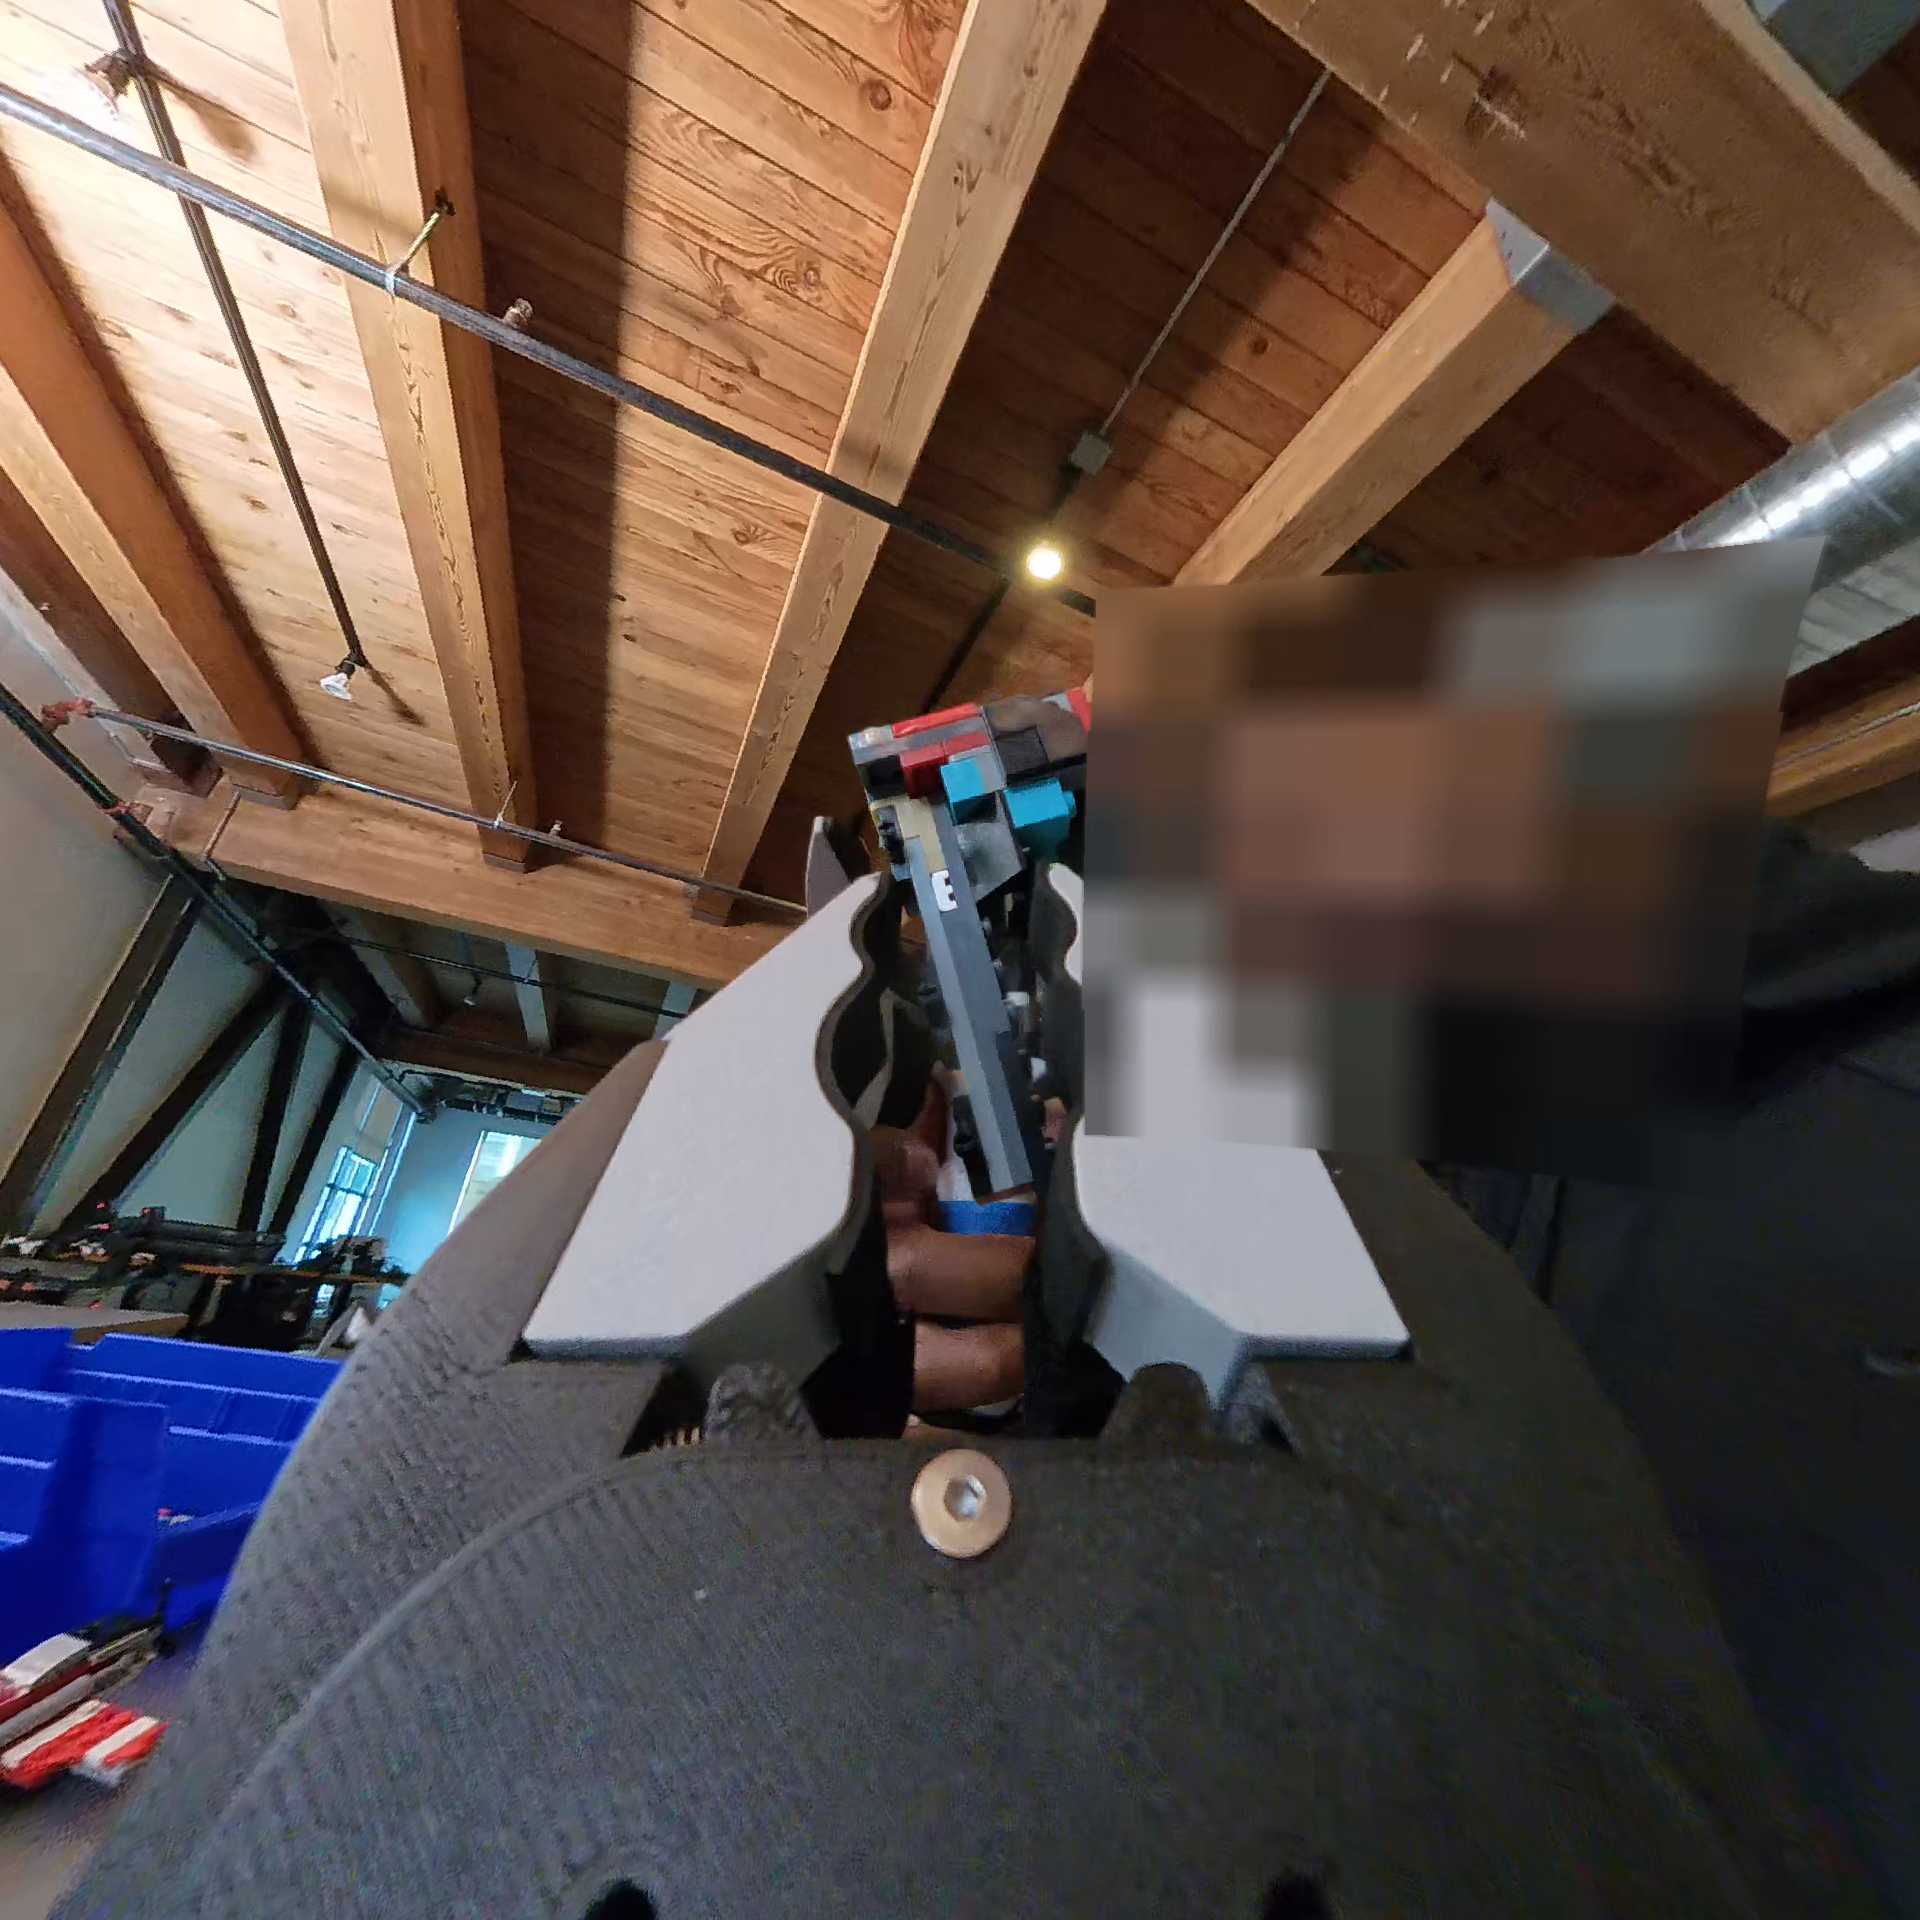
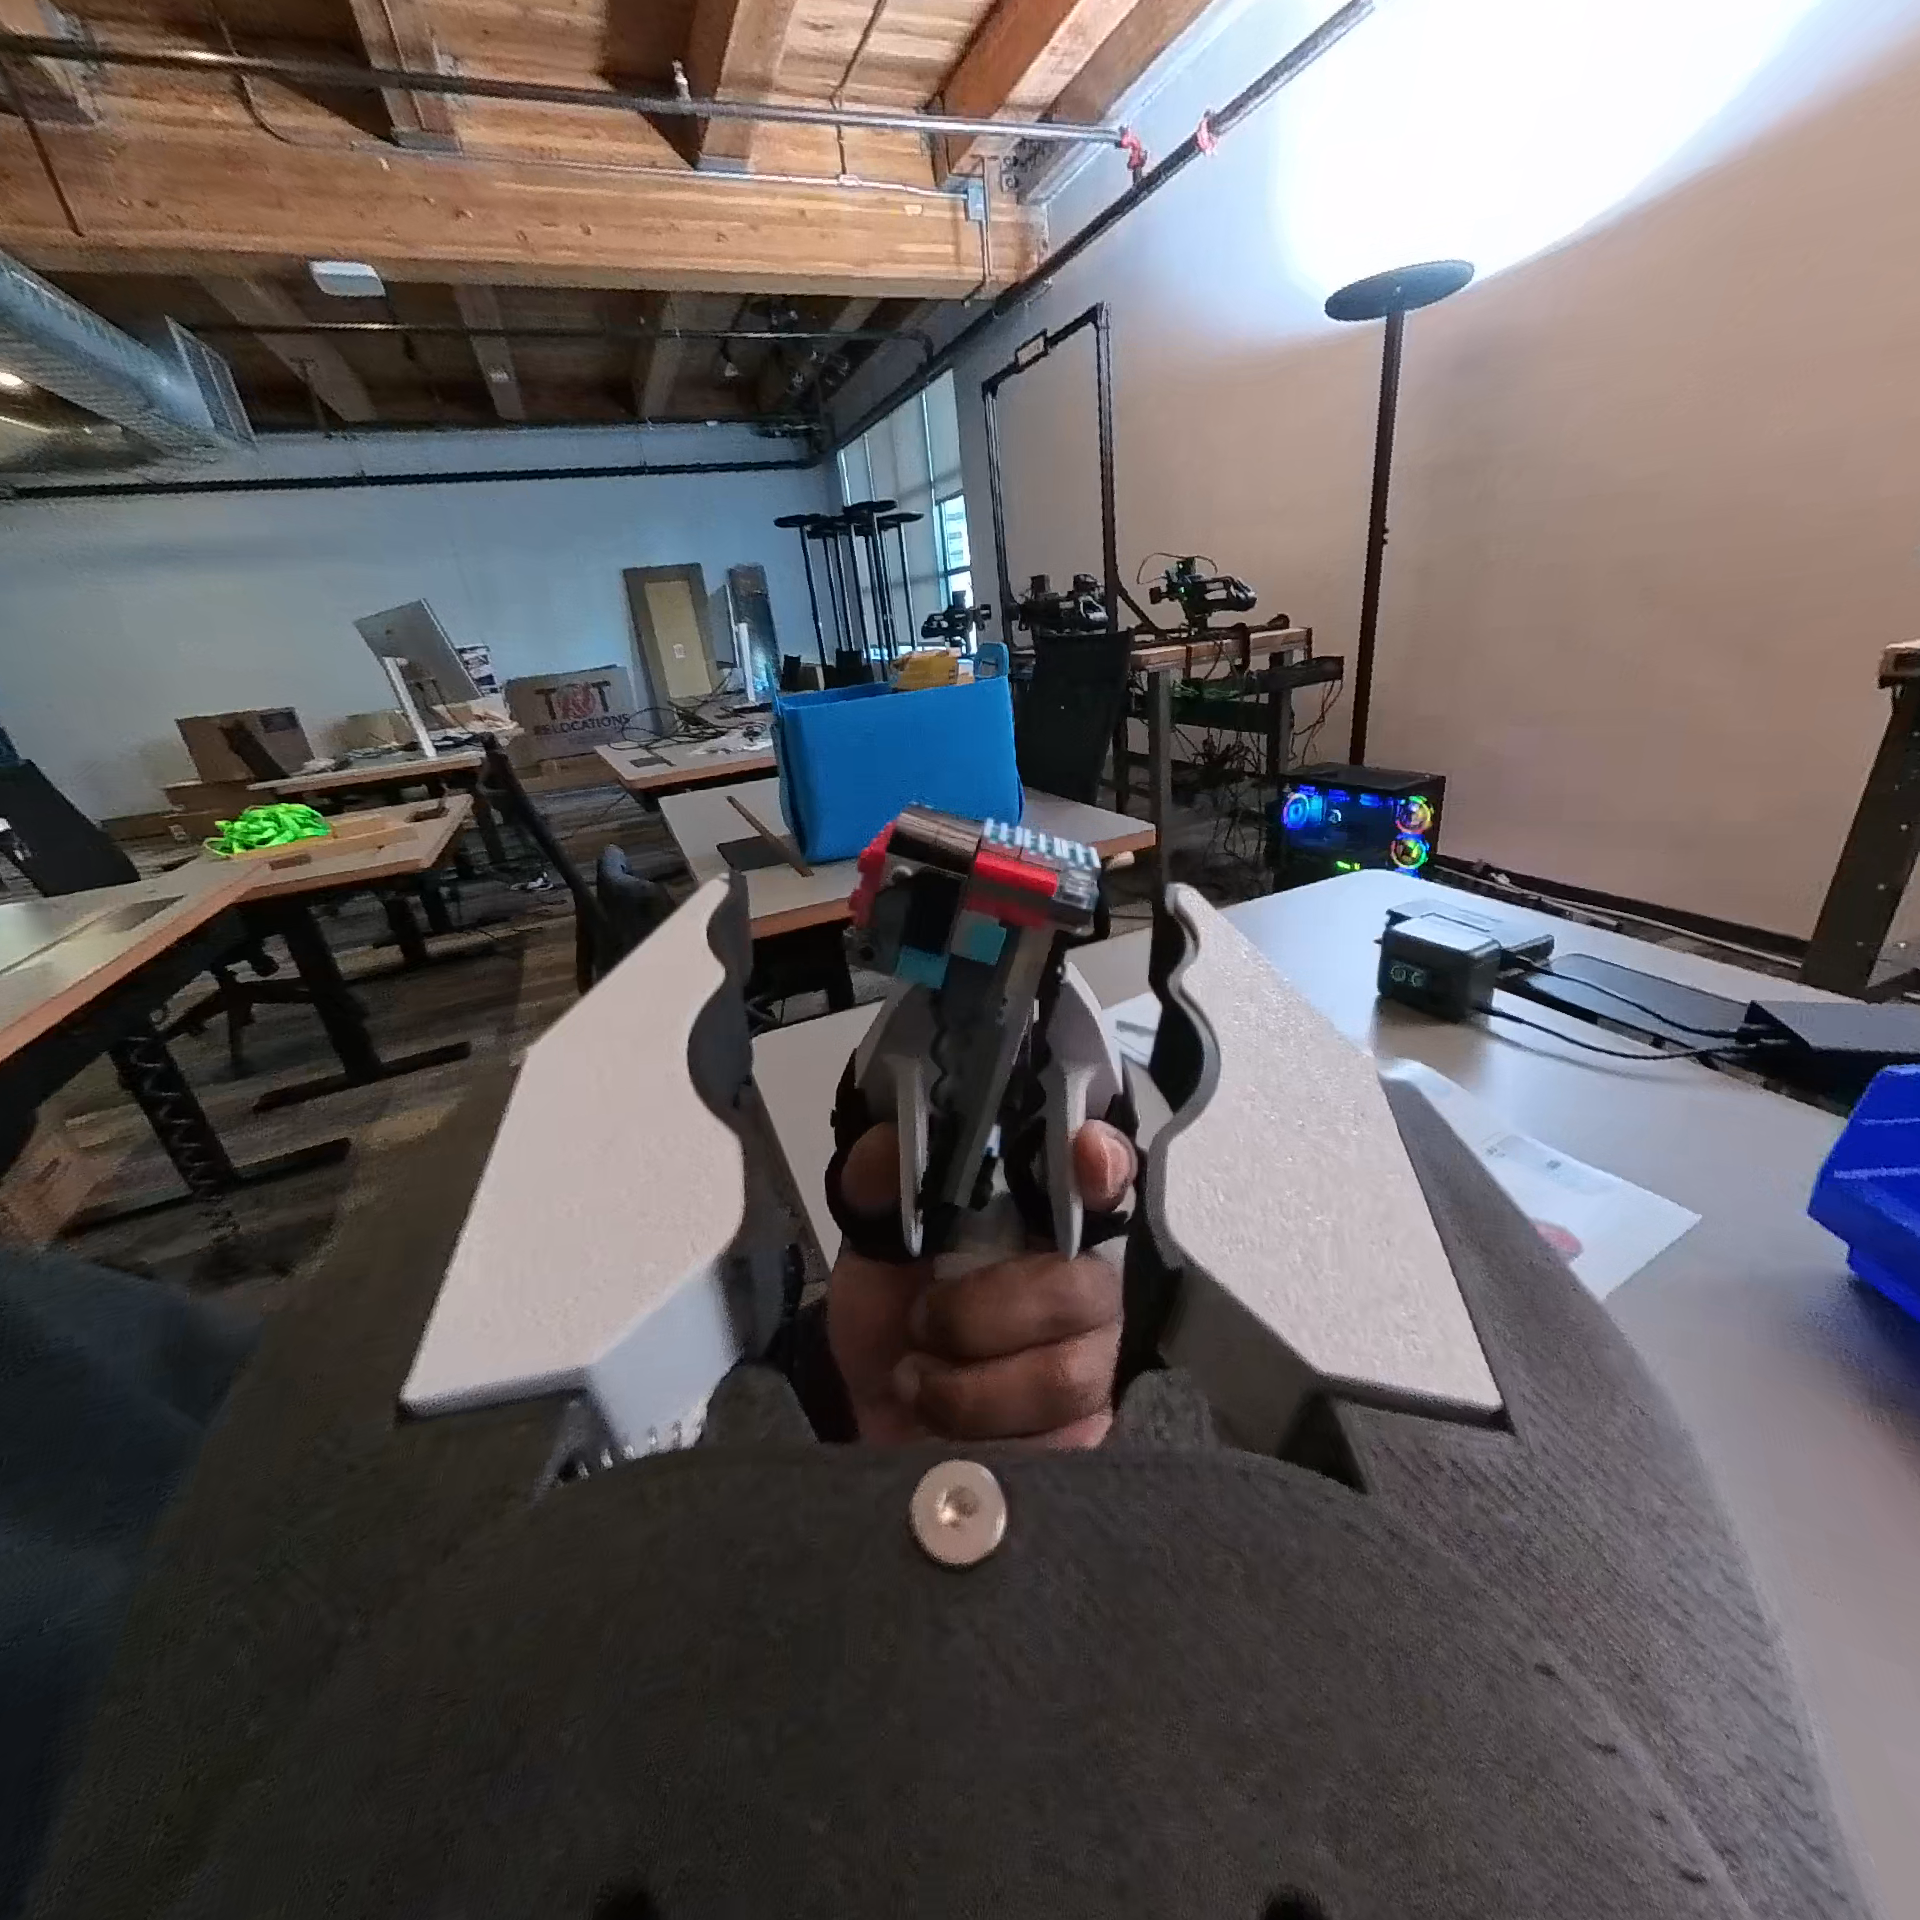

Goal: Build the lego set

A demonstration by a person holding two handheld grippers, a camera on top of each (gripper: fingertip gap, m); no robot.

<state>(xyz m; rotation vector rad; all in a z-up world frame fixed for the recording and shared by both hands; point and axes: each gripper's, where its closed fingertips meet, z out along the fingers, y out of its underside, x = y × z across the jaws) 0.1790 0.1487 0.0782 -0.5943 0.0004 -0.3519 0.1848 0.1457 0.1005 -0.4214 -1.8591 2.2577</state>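
Note:
A lego build (image 1: 982, 997) is a long grey bar topped by a block of red, teal and black bricks (image 1: 987, 769). My left gripper (image 1: 951, 914) points up at the ceiling and is shut on the grey bar. A hand (image 1: 956, 1299) shows behind the fingers. In the right wrist view the same lego build (image 2: 977, 904) is held up by the left gripper (image 2: 987, 1143), with a hand (image 2: 977, 1340) below it. My right gripper (image 2: 954, 935) is open wide and empty, with its fingers on either side of the build and apart from it.
Blue bins (image 1: 125, 1434) and loose red and white lego pieces (image 1: 73, 1725) are at the lower left. A grey table (image 2: 1714, 1143) on the right carries black devices (image 2: 1444, 966), a paper sheet (image 2: 1558, 1195) and a blue bin (image 2: 1870, 1184). Desks stand behind. Less than 4 cm separates the two grippers' tips.

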